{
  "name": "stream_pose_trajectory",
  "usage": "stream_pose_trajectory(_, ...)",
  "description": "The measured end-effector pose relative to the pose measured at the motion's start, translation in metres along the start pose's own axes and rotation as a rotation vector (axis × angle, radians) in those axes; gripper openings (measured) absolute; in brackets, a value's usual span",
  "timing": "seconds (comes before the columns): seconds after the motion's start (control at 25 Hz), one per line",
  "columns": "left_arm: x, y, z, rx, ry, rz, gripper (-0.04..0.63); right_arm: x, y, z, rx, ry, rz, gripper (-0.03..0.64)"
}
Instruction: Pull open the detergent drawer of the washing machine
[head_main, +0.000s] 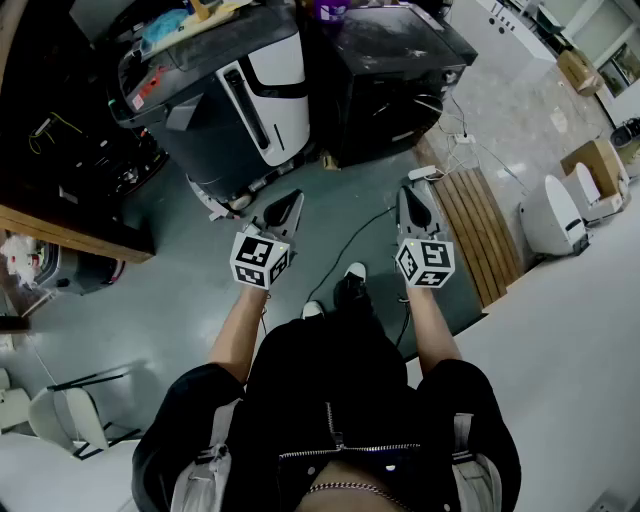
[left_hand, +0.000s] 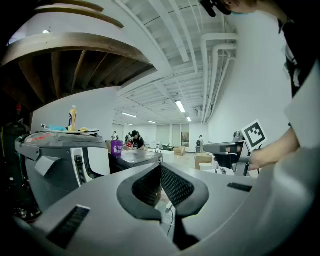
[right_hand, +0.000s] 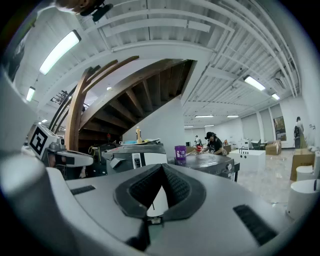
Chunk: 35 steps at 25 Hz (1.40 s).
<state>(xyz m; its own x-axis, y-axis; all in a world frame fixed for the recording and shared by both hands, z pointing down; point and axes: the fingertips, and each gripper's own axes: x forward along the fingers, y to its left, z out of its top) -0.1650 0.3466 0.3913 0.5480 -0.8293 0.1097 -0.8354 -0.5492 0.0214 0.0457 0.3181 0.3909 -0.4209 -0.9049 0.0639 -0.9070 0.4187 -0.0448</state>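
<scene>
Approach step: left gripper (head_main: 290, 203) and right gripper (head_main: 414, 197), both clenched empty, are well short of the washing machine (head_main: 215, 105), far left. Next, one must open toward its drawer.

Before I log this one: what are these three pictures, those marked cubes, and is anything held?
A person stands holding a hand-held gripper in each hand; the marked cubes are part of them. The head view looks down from the person's head at the left gripper and right gripper. The other two views ride on each gripper, looking along its jaws. Both are shut and empty. Ahead on the floor stand a grey-and-white machine and a black machine, neither touched.
</scene>
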Motion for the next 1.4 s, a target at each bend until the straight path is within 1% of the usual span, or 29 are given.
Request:
stream_pose_trajectory(0.12, 0.003, 0.005, 0.0, -0.004, 0.003, -0.008, 0.02, 0.006, 0.001, -0.001, 0.014, 0.0, 0.001, 0.008)
stream_pose_trajectory(0.44, 0.023, 0.013, -0.005, -0.011, 0.026, -0.022, 0.02, 0.021, -0.009, -0.005, 0.01, 0.017, -0.031, 0.008)
stream_pose_trajectory(0.56, 0.037, 0.017, -0.008, -0.018, 0.037, -0.025, 0.02, 0.03, -0.019, -0.006, -0.002, 0.025, -0.038, 0.007)
stream_pose_trajectory(0.72, 0.064, 0.026, -0.006, -0.023, 0.047, -0.027, 0.02, 0.053, -0.039, -0.005, 0.007, 0.034, -0.043, 0.006)
stream_pose_trajectory(0.88, 0.1, 0.035, 0.001, -0.017, 0.053, -0.027, 0.02, 0.082, -0.06, -0.002, 0.01, 0.045, -0.022, 0.006)
stream_pose_trajectory(1.12, 0.154, 0.045, 0.025, -0.014, 0.041, -0.008, 0.02, 0.125, -0.097, 0.014, 0.01, 0.045, 0.017, 0.006)
stream_pose_trajectory(1.4, 0.206, 0.04, 0.031, -0.015, 0.041, 0.03, 0.02, 0.159, -0.143, 0.016, 0.029, 0.049, 0.063, 0.006)
